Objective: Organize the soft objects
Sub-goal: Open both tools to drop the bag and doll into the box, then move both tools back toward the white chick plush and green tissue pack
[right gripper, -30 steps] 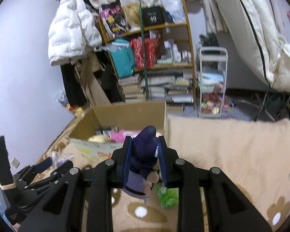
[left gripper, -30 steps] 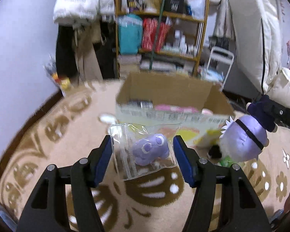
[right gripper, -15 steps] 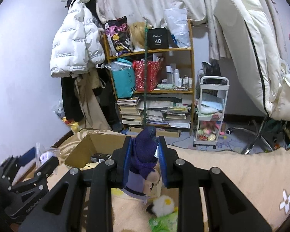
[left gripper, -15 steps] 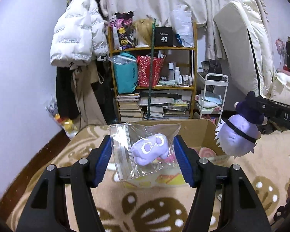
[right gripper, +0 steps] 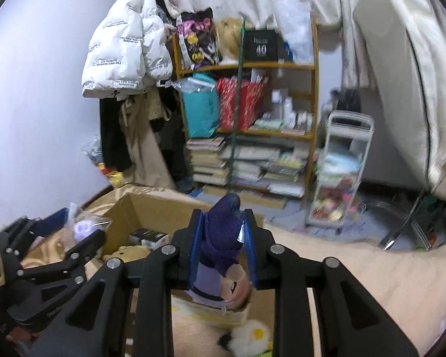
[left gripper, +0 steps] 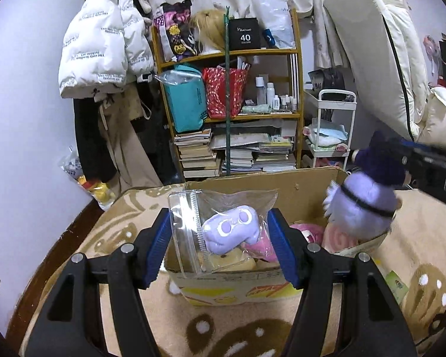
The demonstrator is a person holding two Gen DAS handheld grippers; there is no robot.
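Observation:
My left gripper (left gripper: 220,223) is shut on a clear zip bag (left gripper: 190,223) with a pale purple plush (left gripper: 230,232) inside. The bag hangs over the front edge of an open cardboard box (left gripper: 297,187) on the beige carpet. My right gripper (right gripper: 223,226) is shut on the dark purple hat of a lilac doll (right gripper: 220,238), whose body dangles below the jaws. In the left wrist view this doll (left gripper: 362,205) hangs over the box's right corner. In the right wrist view, the left gripper (right gripper: 74,226) sits by the box's left wall (right gripper: 151,211).
Pink plush (left gripper: 306,232) and yellow plush (right gripper: 128,251) lie in the box. A white-and-yellow plush (right gripper: 252,336) and a green packet (left gripper: 397,282) lie on the carpet beside it. Behind stand a crowded shelf (left gripper: 229,113), a white trolley (left gripper: 330,125), hanging coats (left gripper: 101,44) and a mattress (left gripper: 380,44).
Both grippers have come forward to the box with their loads. The bag now hangs over its front edge, and the doll has come over its right corner.

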